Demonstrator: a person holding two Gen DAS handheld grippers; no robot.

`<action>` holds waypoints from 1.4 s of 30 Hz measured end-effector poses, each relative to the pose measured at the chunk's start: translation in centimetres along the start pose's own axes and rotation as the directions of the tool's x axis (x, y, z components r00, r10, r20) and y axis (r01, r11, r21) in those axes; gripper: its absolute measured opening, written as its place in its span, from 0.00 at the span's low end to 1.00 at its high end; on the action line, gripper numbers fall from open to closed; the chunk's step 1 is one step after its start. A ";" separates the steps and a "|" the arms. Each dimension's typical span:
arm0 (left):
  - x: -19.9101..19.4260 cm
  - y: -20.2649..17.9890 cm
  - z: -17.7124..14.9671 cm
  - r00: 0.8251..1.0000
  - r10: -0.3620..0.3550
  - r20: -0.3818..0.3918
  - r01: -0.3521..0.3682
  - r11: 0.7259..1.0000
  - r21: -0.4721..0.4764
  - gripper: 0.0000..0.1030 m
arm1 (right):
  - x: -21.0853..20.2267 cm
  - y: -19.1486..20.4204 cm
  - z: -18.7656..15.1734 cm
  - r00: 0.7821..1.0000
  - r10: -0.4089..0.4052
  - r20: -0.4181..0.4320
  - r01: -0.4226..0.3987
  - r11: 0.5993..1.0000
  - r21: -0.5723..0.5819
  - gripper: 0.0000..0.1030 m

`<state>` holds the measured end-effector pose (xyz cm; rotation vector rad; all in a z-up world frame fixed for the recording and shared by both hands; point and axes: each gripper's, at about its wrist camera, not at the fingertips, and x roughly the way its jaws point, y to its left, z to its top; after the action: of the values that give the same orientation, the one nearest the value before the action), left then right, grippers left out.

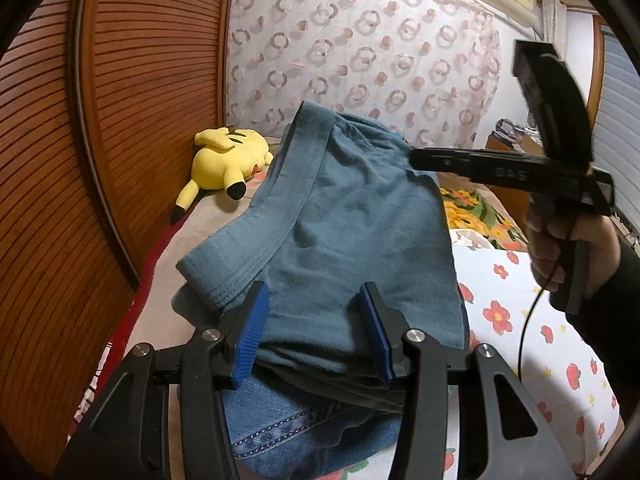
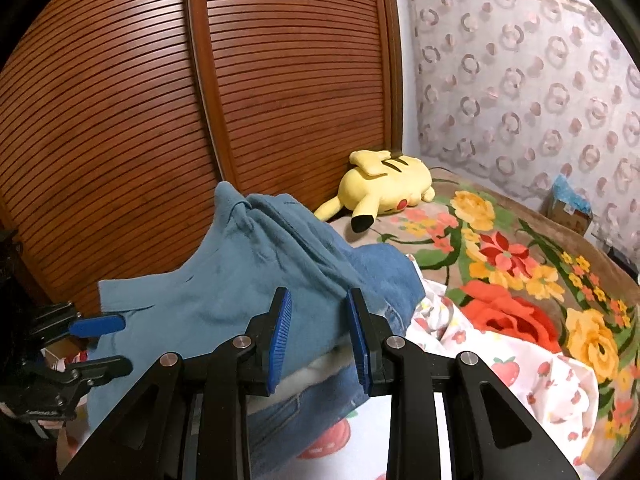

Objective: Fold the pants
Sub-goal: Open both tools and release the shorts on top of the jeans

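Teal-blue pants (image 1: pixel 340 216) lie folded on top of a pile of clothes, over blue jeans (image 1: pixel 288 432) on the bed; they also show in the right wrist view (image 2: pixel 224 280). My left gripper (image 1: pixel 314 332) is open, its blue pads either side of the pile's near edge, holding nothing. My right gripper (image 2: pixel 318 336) is open at the pile's right side. In the left wrist view the right gripper (image 1: pixel 416 158) reaches the pants' far right edge. In the right wrist view the left gripper (image 2: pixel 100 344) sits at the pile's left.
A yellow plush toy (image 1: pixel 228 160) lies at the bed's far end beside the slatted wooden wardrobe doors (image 2: pixel 280 80). A strawberry-print sheet (image 1: pixel 540 320) and a flowered blanket (image 2: pixel 520 264) cover the bed to the right. A patterned curtain (image 1: pixel 360 56) hangs behind.
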<state>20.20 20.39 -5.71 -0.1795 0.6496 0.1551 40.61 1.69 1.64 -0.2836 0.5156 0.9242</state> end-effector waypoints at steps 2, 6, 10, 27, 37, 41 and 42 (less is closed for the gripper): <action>0.0 0.1 0.1 1.000 0.004 0.000 -0.004 1.000 0.000 0.47 | -0.9 0.4 -0.4 1.000 -0.005 0.006 0.005 1.000 0.003 0.29; -0.4 -0.1 0.4 1.000 0.008 0.008 -0.008 1.000 0.002 0.47 | -2.8 1.2 -1.3 1.000 0.003 0.027 -0.004 1.000 0.022 0.29; -0.9 -0.6 0.6 1.000 0.015 0.019 -0.016 1.000 0.013 0.47 | -4.6 2.2 -2.3 0.999 0.001 0.049 -0.002 1.000 0.029 0.29; -5.3 -3.6 0.9 0.995 -0.001 0.105 -0.007 0.997 0.076 0.84 | -10.9 4.9 -6.3 0.994 -0.044 0.098 0.038 0.998 0.058 0.33; -8.9 -5.3 0.4 0.985 -0.011 0.170 -0.005 0.996 0.094 1.00 | -14.9 7.1 -8.3 0.984 -0.097 0.149 0.089 0.994 0.059 0.61; -9.6 -5.9 -0.1 0.985 -0.015 0.170 -0.002 0.995 0.099 1.00 | -15.8 8.1 -9.0 0.980 -0.123 0.154 0.115 0.992 0.058 0.68; -9.7 -6.1 -0.2 0.986 -0.014 0.169 -0.004 0.995 0.102 1.00 | -16.1 8.3 -9.3 0.979 -0.127 0.159 0.119 0.991 0.061 0.70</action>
<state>13.63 13.57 0.81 -0.0689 0.4864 0.1305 23.08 -8.66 2.32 -0.1895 0.3663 0.8049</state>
